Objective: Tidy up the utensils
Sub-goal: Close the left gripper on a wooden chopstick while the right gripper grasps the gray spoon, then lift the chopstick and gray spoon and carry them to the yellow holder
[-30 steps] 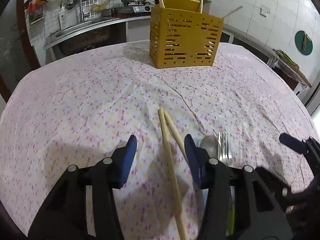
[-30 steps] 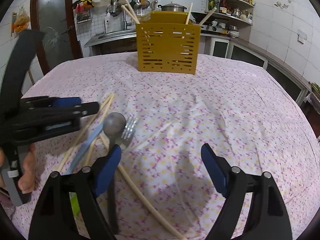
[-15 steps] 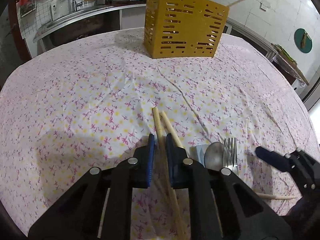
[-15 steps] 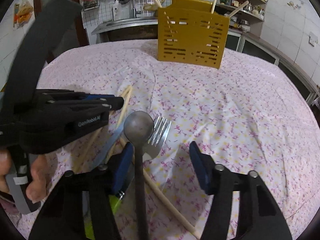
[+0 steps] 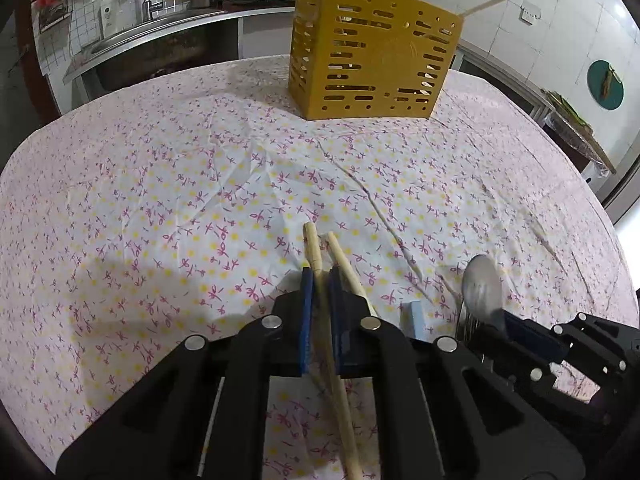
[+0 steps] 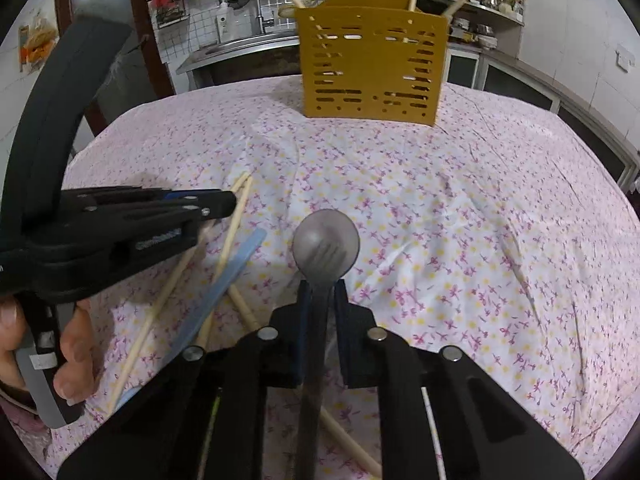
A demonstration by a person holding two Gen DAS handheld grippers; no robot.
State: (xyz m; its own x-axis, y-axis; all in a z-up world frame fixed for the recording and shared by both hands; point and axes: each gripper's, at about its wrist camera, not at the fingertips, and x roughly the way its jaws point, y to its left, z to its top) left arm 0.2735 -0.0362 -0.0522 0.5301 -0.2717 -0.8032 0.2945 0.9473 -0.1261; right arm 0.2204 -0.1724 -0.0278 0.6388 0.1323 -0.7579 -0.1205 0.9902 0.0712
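My left gripper (image 5: pixel 320 288) grips one wooden chopstick (image 5: pixel 311 240) between its blue pads, the jaws closing tight on it. A second chopstick (image 5: pixel 346 270) lies just outside the right finger. My right gripper (image 6: pixel 322 292) has its jaws closing on the handle of a metal spoon (image 6: pixel 326 246), and the pads press on it. A fork's tines show faintly under the spoon bowl. The spoon (image 5: pixel 482 288) and right gripper (image 5: pixel 520 332) appear low right in the left wrist view. The yellow slotted caddy (image 5: pixel 372 60) stands at the far side, holding several chopsticks.
A light blue handle (image 6: pixel 236 268) and crossed chopsticks (image 6: pixel 240 208) lie on the flowered tablecloth (image 6: pixel 440 220) between the grippers. The left gripper (image 6: pixel 216 206) and a hand (image 6: pixel 72 352) fill the left of the right wrist view. A kitchen counter and sink lie beyond the table.
Both grippers went from open to shut, the left onto a chopstick, the right onto the spoon handle. Both moved slightly forward and down toward the utensils.
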